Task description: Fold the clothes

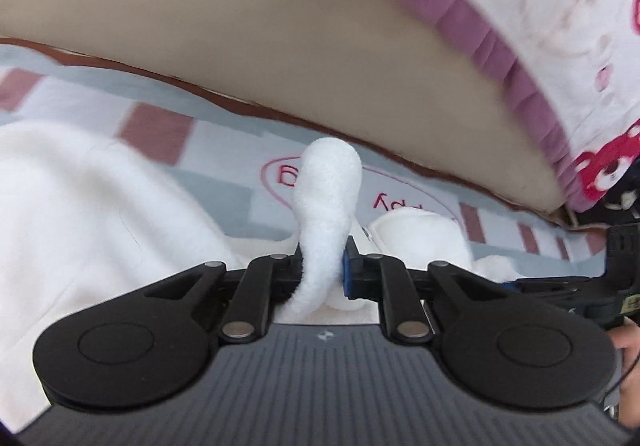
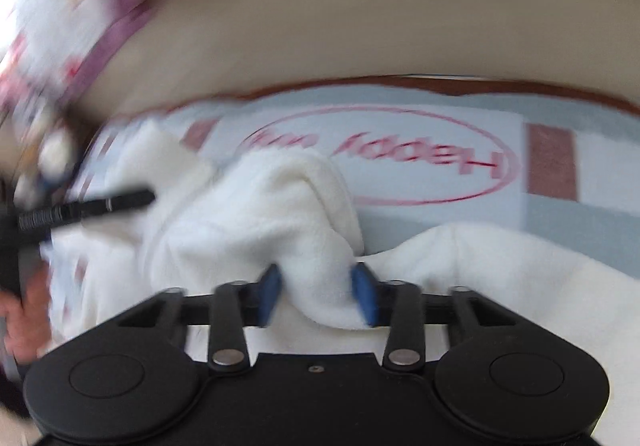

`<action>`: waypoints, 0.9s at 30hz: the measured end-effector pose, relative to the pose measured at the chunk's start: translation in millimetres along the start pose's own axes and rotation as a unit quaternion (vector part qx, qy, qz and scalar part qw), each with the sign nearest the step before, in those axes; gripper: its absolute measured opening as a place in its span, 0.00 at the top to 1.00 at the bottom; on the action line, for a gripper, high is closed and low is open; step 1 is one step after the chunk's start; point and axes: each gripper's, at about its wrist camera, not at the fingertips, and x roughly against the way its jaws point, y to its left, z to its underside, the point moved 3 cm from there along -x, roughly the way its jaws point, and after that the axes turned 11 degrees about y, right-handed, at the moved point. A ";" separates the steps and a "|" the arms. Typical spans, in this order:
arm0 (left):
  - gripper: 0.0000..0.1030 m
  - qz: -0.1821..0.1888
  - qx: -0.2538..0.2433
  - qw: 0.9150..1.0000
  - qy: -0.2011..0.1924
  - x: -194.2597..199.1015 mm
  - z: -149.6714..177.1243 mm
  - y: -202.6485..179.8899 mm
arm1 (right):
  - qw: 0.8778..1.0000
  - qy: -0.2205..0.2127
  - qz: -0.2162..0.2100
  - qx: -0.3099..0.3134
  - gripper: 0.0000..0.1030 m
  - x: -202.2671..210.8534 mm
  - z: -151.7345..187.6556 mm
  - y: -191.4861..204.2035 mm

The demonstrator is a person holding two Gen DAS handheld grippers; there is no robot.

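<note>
White fleece garment (image 2: 248, 230), grey-checked bedsheet (image 2: 560, 222)

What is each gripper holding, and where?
Both hold the white fleece garment: left gripper pinches a thin fold; right gripper grips a thicker bunched fold.

Both hand-held grippers (image 1: 324, 266) (image 2: 320, 296) clamped.

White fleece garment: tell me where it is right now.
The white fleece garment lies on the checked bedsheet below the red oval logo, pinched by both the left gripper and right gripper.
</note>
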 end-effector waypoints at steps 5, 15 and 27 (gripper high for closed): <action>0.87 -0.027 -0.022 0.999 0.017 29.3 60.6 2.5 | 0.994 0.046 0.000 0.101 0.73 5.5 45.6 42.6; 0.87 -0.063 -0.042 0.997 0.035 34.3 128.9 7.3 | 0.992 -0.030 -0.120 0.022 0.42 37.4 49.4 41.9; 0.81 -0.099 -0.142 0.983 0.057 44.0 150.8 -14.8 | 0.996 0.027 -0.082 0.028 0.91 -15.1 34.7 59.0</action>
